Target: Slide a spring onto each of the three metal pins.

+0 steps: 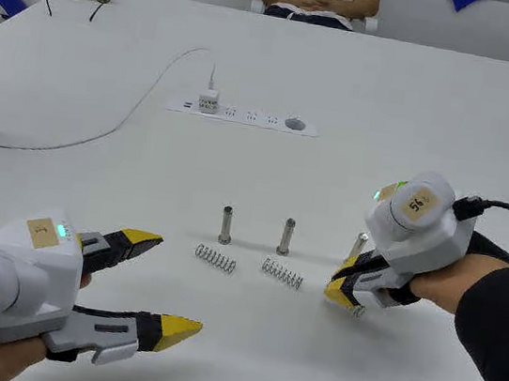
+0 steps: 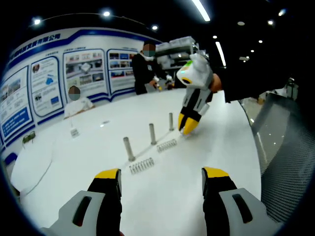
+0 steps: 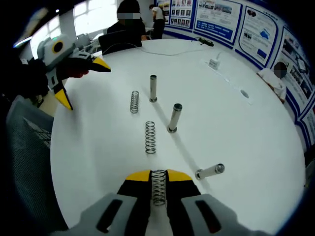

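Between the yellow tips of the right gripper [image 1: 342, 296] there's a spring [image 3: 158, 187], pinched side-on with the jaws nearly closed around it, so that one's clearly got its cargo. Just beside it stands the nearest pin [image 1: 359, 246], bare, partly tucked behind the gripper in the head view. Further out along the row are the middle pin [image 1: 286, 237] and the end pin [image 1: 226, 224], both upright and bare too, each with a loose spring lying on the white table [image 1: 362, 101] in front of it: second spring [image 1: 282, 273] and third spring [image 1: 215, 259]. Way over on the other side the left gripper [image 1: 166, 282] hovers with jaws wide open, holding nothing. So I'd say this is spring number one about to go on, zero done so far. Next move looks fiddly imo: tip the spring so its axis is vertical, line the bore up over the pin's top, drop it down, then let go.
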Motion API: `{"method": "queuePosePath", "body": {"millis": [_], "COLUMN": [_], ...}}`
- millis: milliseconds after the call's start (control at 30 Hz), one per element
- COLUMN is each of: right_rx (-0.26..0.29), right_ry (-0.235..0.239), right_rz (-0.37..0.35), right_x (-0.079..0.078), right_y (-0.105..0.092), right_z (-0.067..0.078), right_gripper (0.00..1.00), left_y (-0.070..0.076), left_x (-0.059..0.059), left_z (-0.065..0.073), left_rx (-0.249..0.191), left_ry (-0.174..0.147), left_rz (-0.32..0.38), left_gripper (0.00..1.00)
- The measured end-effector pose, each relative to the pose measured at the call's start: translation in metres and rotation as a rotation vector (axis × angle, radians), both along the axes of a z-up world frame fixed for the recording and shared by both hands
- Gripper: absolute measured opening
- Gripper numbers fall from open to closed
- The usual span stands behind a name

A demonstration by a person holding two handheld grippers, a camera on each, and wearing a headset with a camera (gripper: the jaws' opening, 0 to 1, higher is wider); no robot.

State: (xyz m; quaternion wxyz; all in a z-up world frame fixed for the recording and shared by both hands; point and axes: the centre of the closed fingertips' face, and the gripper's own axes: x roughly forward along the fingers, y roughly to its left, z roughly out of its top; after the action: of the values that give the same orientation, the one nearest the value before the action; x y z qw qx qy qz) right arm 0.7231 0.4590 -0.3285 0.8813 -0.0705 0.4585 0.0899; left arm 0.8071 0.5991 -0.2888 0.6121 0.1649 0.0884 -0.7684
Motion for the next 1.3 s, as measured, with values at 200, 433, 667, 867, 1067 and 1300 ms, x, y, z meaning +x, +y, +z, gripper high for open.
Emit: {"method": "queuePosePath", "body": {"millis": [200, 433, 667, 867, 1067, 1300], "right_rx": [0.007, 0.020, 0.040, 0.053, 0.054, 0.067], "right_ry": [-0.033, -0.076, -0.119, -0.147, -0.161, -0.182], "right_rz": [-0.022, -0.046, -0.070, -0.072, -0.069, -0.094], "right_x": [0.000, 0.001, 0.003, 0.005, 0.005, 0.002], "right_y": [0.002, 0.004, 0.008, 0.016, 0.020, 0.017], "right_z": [0.005, 0.015, 0.025, 0.031, 0.037, 0.045], "right_gripper": [0.12, 0.12, 0.12, 0.12, 0.12, 0.11], "left_y": [-0.004, -0.007, -0.015, -0.025, -0.031, -0.030], "left_x": [-0.006, -0.013, -0.022, -0.033, -0.043, -0.047], "left_z": [0.000, 0.000, 0.002, 0.004, 0.003, 0.001], "left_rx": [-0.002, 0.000, -0.008, -0.010, -0.011, -0.007], "left_ry": [0.006, 0.008, 0.028, 0.037, 0.039, 0.046], "left_rz": [-0.016, -0.039, -0.058, -0.088, -0.115, -0.121], "left_gripper": [0.67, 0.67, 0.66, 0.64, 0.64, 0.64]}}
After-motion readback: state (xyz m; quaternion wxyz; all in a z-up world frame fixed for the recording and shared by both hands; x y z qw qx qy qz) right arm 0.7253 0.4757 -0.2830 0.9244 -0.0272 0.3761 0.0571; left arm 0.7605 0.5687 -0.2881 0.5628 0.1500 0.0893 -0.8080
